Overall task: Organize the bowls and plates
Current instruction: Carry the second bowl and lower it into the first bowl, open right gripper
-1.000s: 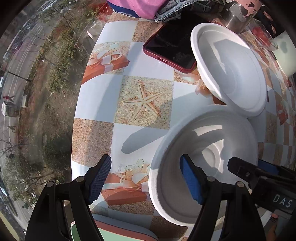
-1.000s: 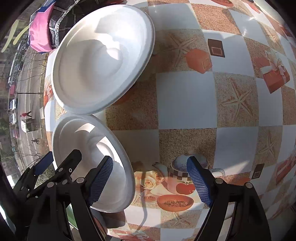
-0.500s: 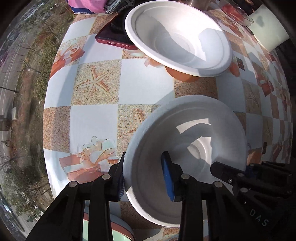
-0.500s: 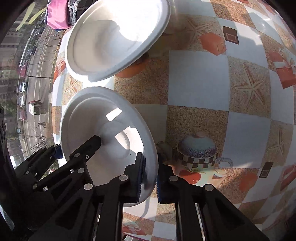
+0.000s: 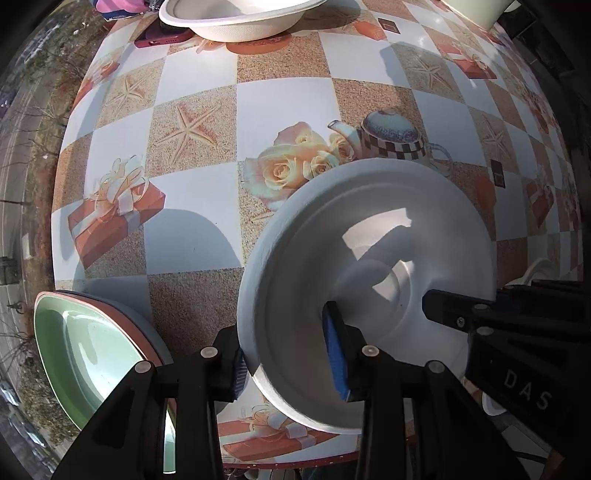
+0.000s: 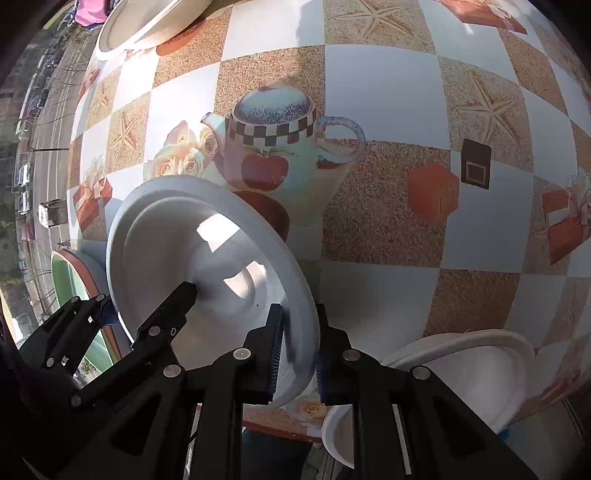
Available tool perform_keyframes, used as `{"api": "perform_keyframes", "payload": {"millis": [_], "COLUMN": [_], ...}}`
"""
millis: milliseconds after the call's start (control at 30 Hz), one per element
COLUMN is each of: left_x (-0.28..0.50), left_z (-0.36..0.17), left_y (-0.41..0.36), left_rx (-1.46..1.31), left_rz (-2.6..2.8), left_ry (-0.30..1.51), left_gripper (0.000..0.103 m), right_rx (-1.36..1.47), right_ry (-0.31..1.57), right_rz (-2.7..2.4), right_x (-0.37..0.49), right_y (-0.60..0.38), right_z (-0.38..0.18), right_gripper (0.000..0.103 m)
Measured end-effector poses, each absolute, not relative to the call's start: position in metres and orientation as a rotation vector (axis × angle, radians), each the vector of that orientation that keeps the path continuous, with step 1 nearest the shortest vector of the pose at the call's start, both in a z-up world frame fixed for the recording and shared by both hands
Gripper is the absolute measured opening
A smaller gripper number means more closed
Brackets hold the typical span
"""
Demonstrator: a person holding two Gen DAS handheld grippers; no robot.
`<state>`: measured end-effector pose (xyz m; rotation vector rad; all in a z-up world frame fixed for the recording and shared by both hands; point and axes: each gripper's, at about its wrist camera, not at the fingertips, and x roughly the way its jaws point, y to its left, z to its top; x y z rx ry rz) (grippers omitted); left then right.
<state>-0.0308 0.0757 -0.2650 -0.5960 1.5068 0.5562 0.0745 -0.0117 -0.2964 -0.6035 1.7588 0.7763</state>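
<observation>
A: Item one, far left: green plate (image 5: pixel 85 354), pink-rimmed, at the near-left edge of the desk (image 5: pixel 280 96).

B: Item two?

A: Left gripper (image 5: pixel 288 358). Your jaws have just been closing and now clamp the near-left rim of the white bowl (image 5: pixel 369 251), one pad outside the wall, one inside.

B: And the bowl itself?

A: Item three: tilted, seemingly lifted off the desk and carried between both grippers, over the printed roses and teapot. It looks light and thin-walled; a hard pinch may dent it.

B: Next entry.

A: Right gripper (image 6: pixel 295 354). Your jaws are fully together on the bowl's opposite rim, pads pressing both faces.

B: Anything further right?

A: Item five: stack of white plates (image 6: pixel 480 373) at the near-right edge, seen from the right wrist camera. Item six, far side: second white bowl (image 5: pixel 236 18), resting partly on a red phone (image 5: pixel 159 38).

B: Step in hand?

A: Carrying one bowl, by my reading. Next you need a destination, probably with like items. Move both hands together so neither rim slips, set it level, then release.
</observation>
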Motion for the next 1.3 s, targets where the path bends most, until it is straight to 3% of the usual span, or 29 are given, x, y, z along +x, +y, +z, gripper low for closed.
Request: {"api": "perform_keyframes", "payload": {"millis": [467,800,1300], "left_x": [-0.009,0.026,0.050], "left_z": [-0.185,-0.200,-0.211], "left_y": [0.056,-0.061,-0.093], "left_rx": [-0.466,-0.290,-0.226], "left_rz": [0.496,0.196,0.097], "left_ry": [1.429,1.498,1.536], "left_gripper": [0.039,0.040,0.041], "right_rx": [-0.527,-0.399,-0.295], "right_ry": [1.664,1.697,1.748], "right_rz": [0.842,0.663,0.558], "right_x": [0.081,0.110,0.119], "right_y": [-0.059,-0.141,-0.186], "right_z": [-0.226,-0.213,-0.228], "right_gripper": [0.016,0.016,0.017]}}
